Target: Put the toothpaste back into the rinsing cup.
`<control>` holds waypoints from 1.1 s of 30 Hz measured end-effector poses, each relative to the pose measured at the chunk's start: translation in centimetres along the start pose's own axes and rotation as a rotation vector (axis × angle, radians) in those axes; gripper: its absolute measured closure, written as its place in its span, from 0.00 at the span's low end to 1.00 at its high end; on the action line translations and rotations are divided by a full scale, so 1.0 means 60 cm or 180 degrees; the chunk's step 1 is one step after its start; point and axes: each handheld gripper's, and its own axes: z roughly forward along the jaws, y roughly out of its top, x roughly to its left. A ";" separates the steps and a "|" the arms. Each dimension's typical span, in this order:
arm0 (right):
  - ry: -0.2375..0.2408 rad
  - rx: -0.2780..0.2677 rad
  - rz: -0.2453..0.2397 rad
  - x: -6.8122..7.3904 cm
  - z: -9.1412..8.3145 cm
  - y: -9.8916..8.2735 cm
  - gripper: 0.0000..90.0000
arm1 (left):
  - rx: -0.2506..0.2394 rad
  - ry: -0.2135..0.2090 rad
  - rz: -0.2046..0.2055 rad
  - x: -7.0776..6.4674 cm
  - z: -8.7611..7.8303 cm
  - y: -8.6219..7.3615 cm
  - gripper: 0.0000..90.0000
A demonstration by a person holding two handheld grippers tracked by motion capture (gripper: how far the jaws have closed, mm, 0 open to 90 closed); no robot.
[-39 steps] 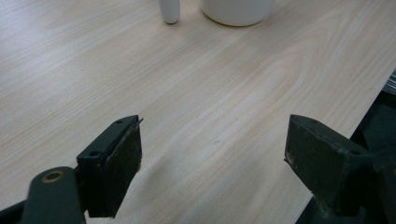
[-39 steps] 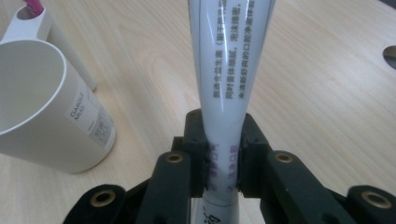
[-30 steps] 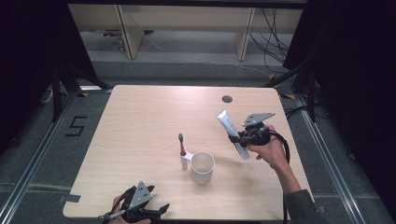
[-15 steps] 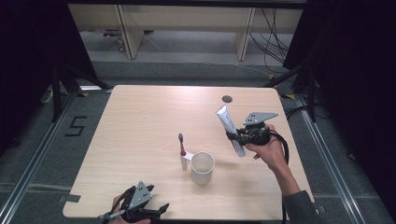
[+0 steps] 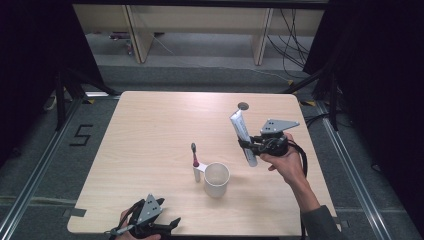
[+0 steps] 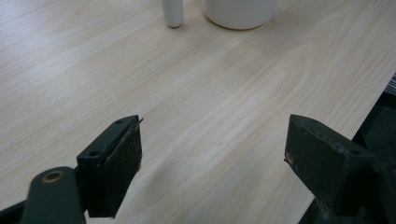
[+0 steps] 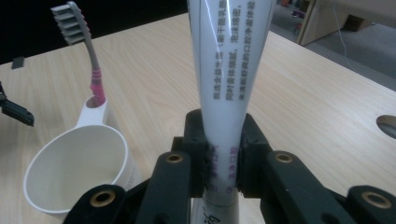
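Toothpaste tube (image 5: pixel 243 136): clamped upright in right gripper (image 5: pixel 248 145) fingers, right of cup (image 5: pixel 216 179). Left gripper (image 5: pixel 167 226) fingers wide, empty. Risk: tilted tube could knock toothbrush (image 5: pixel 194 154) from cup handle.

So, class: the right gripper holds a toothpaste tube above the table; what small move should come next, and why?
Probably carry the toothpaste tube, clamped upright in the right gripper, sideways over the white cup. The cup is empty and its handle slot already holds the toothbrush.

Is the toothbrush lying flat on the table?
No, the toothbrush stands upright with its handle stuck in the holder on the white cup, bristles at the top.
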 end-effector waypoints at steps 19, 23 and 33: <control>0.0195 -0.0318 -0.0055 0.047 -0.002 0.028 0.86 | -0.0018 0.0001 -0.0017 -0.001 -0.002 0.000 0.21; 0.0241 -0.0384 -0.0001 0.058 0.000 0.032 0.86 | 0.0007 0.0002 0.0001 0.001 -0.002 0.001 0.21; 0.0419 -0.0480 -0.0078 0.088 0.014 0.045 0.86 | -0.0035 0.0002 -0.0039 -0.002 -0.001 0.000 0.21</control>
